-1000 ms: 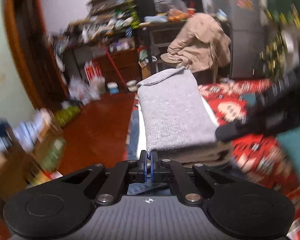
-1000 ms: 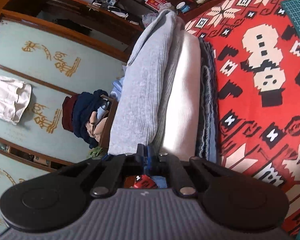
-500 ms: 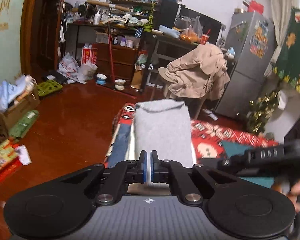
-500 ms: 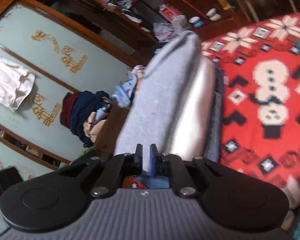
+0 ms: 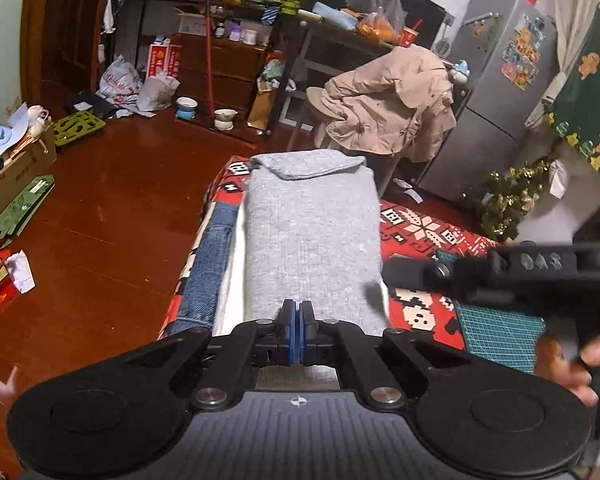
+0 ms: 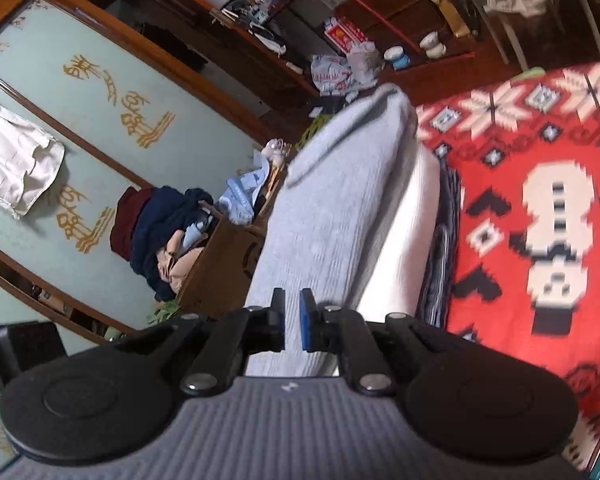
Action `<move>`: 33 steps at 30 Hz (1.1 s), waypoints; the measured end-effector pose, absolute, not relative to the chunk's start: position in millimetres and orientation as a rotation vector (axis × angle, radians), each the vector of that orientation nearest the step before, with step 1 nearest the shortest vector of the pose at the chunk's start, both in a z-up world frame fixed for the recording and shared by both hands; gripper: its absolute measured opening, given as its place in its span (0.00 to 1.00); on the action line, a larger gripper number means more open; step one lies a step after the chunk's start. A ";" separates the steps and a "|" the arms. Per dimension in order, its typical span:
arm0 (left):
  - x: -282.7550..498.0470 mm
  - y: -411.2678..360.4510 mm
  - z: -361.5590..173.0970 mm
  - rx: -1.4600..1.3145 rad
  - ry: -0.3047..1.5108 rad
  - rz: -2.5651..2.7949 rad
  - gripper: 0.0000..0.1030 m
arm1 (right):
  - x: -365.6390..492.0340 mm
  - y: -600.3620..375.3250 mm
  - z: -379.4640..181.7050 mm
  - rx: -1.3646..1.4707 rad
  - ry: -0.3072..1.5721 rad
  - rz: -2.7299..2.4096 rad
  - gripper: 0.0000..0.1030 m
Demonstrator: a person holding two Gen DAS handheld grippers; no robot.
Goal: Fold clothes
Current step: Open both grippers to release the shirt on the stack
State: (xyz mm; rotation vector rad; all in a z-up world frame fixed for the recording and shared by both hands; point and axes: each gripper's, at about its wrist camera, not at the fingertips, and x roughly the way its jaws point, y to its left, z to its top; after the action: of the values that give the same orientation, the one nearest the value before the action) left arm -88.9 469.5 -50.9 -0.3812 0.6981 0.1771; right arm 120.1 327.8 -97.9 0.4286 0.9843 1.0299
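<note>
On the red patterned cloth (image 5: 428, 232), at its 9 o'clock edge, stands a stack of folded clothes: grey folded garment (image 5: 312, 232) uppermost, a white folded piece (image 6: 404, 240) under it, blue denim (image 5: 208, 264) lowest, its edge showing at the stack's 9 o'clock side. Left gripper (image 5: 299, 330): at the near end of the grey garment, blue pads pressed together, nothing visible between them. Right gripper (image 6: 292, 320): at the near end of the stack, jaws parted by a narrow gap, holding nothing; in the left view it lies at 3 o'clock, held by a hand (image 5: 572, 364) over a green cutting mat (image 5: 500, 332). Beyond the stack, 12 o'clock: beige coat (image 5: 388, 120) draped on a chair; grey refrigerator (image 5: 484, 92) at 1 o'clock. Cardboard box (image 6: 220, 264) of clothing at 9 o'clock in the right view.
</note>
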 end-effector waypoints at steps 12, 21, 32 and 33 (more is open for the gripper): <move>-71.0 475.5 -60.8 -0.406 0.698 0.199 0.02 | 172.8 364.6 -103.7 0.402 0.984 1.053 0.09; -72.5 475.6 -59.2 -0.433 0.698 0.191 0.02 | 236.3 356.8 -119.4 0.427 0.959 0.988 0.02; -84.5 488.2 -48.5 -0.602 0.627 0.223 0.02 | 282.6 358.0 -99.6 0.425 0.913 0.980 0.11; -88.6 489.9 -48.8 -0.635 0.611 0.235 0.02 | 282.8 363.5 -91.2 0.406 0.906 1.012 0.11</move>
State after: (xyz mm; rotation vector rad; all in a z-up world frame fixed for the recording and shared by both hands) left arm -88.6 489.9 -48.8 -0.6347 0.6114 0.2348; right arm 282.8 363.5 -91.2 0.4062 0.9059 1.0124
